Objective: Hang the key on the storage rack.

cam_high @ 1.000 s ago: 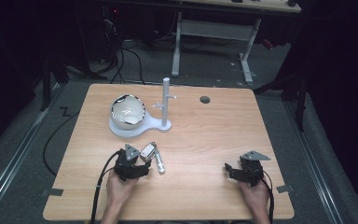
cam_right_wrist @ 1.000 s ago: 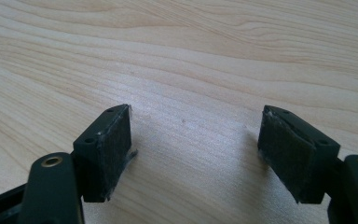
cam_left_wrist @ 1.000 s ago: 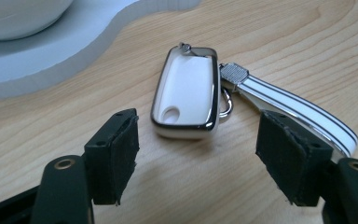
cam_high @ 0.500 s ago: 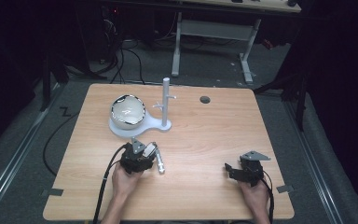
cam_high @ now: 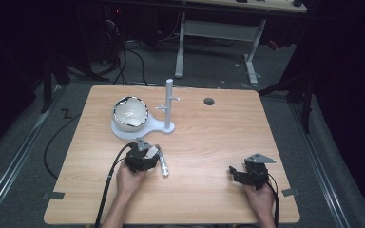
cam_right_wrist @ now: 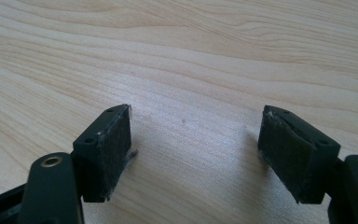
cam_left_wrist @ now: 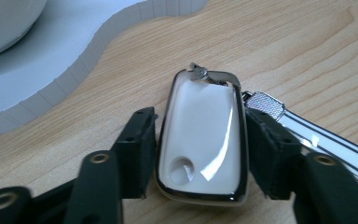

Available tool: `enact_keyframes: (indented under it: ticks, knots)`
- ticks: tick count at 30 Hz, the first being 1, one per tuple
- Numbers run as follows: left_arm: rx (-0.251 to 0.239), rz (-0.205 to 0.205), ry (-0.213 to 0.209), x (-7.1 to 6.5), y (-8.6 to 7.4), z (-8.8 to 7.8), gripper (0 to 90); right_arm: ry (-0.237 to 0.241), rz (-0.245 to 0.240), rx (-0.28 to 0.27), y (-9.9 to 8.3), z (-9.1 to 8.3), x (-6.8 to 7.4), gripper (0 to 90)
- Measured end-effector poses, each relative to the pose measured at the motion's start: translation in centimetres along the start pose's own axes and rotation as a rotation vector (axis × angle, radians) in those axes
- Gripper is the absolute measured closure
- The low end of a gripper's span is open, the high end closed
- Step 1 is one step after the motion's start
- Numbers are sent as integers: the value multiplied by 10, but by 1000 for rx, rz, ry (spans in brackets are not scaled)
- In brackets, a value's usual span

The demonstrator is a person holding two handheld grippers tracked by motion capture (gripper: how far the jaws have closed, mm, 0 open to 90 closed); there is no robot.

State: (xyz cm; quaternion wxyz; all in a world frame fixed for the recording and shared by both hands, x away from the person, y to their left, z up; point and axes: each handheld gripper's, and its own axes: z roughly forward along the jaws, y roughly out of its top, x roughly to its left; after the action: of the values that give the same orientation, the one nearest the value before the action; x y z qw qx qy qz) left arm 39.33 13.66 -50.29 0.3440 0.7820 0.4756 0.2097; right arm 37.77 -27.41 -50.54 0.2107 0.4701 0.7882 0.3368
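While the left gripper [cam_left_wrist: 198, 154] grasps a white chrome-rimmed fob [cam_left_wrist: 201, 140], the right gripper [cam_right_wrist: 196, 154] rests released.

room: dark | floor [cam_high: 38, 142]: grey | rear desk [cam_high: 218, 28]: white-legged

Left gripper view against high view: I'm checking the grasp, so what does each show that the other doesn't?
Left gripper view: the jaws close against both sides of a white chrome-rimmed key fob, with a strap trailing off it.

High view: the post on the white stand, the bowl, and the right gripper open over bare wood.

Both: the left gripper, the stand's base and the table.
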Motion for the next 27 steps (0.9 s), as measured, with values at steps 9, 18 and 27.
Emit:
enact_keyframes:
  ticks: [9,18,27]
  knots:
    - [-12,-2,-14,1,0,-3,520,0,0,0,0,0,0,256]
    - [-110,-26,-45,0,7,-27,529,0,0,0,0,0,0,256]
    - [-175,20,-53,-5,26,-55,533,2,1,1,0,0,0,256]
